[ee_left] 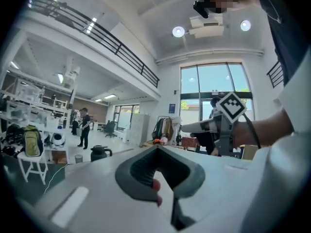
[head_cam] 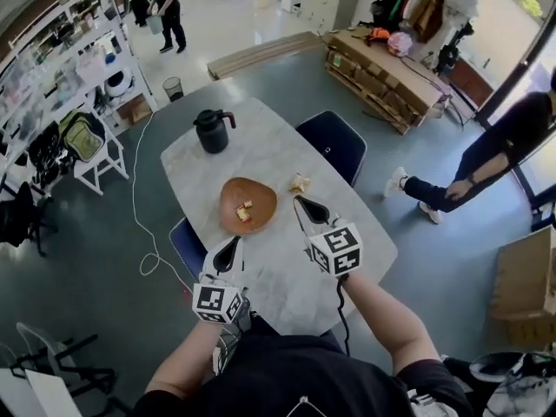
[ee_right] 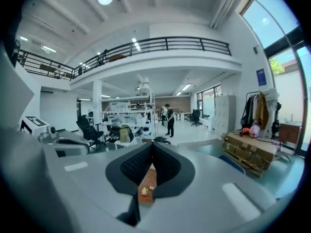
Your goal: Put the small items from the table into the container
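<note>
Nearest the person, the left gripper [head_cam: 234, 241] hangs over the near edge of the white table [head_cam: 287, 294] with its jaws pressed together at the tips. A small red bit [ee_left: 156, 184] shows against one pad; I cannot tell what it is, or whether it is pinched. At about 2 o'clock from it, the right gripper [head_cam: 299, 200] is raised above the table. Its jaws are closed tip to tip with nothing between them.

At 12 o'clock from the left gripper, just beside the right gripper's tips, the brown dish [head_cam: 261, 200] sits flat on the table. A few small pieces [head_cam: 244, 211], yellow and red, lie in it. At 12 o'clock from the right gripper a small pale item [head_cam: 300, 182] lies on the tabletop, near the dish's rim but apart from it.

Farther on, at 11 o'clock, a black jug [head_cam: 212, 132] stands upright near the table's far end. A blue chair [head_cam: 334, 142] is tucked in at 1 o'clock. Beyond the table, one person in black [head_cam: 167, 11] stands far off at 11 o'clock, and another [head_cam: 486, 159] is at 3 o'clock.
</note>
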Available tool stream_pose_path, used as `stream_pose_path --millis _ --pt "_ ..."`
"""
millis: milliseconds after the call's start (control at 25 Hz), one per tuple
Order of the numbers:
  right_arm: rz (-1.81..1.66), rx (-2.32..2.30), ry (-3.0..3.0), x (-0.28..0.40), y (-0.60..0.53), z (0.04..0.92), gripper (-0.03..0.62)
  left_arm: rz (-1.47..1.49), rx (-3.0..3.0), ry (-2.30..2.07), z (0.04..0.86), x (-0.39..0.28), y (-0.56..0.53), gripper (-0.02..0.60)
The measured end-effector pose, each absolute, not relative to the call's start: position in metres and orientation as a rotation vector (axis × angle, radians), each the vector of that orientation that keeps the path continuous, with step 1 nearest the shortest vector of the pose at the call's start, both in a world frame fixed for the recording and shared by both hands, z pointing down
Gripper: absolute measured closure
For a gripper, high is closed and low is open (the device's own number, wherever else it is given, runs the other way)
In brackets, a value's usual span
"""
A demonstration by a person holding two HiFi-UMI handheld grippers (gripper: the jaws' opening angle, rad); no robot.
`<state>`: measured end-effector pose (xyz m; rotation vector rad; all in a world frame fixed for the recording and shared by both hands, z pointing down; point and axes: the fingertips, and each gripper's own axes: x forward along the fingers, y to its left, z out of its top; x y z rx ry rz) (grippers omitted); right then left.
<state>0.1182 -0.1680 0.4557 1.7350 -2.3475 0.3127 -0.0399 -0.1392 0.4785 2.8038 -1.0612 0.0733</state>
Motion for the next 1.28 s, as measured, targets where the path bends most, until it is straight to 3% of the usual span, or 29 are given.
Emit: stream_pose_path --millis 280,480,1280 --pt "0.186 2.027 -2.321 0.17 -0.047 0.422 0.566 0.016 3.032 -0.685 0.442 0.063 -0.073 0.578" --pt "0.255 2.182 -2.242 0.195 -0.006 0.436 0.566 0.006 3.058 -0.531 0.442 0.093 -0.038 0.578" --pt "0.31 2.145 -2.193 0.183 0.003 0.461 0.566 -0.054 3.018 -0.515 0.434 0.086 -0.04 0.58"
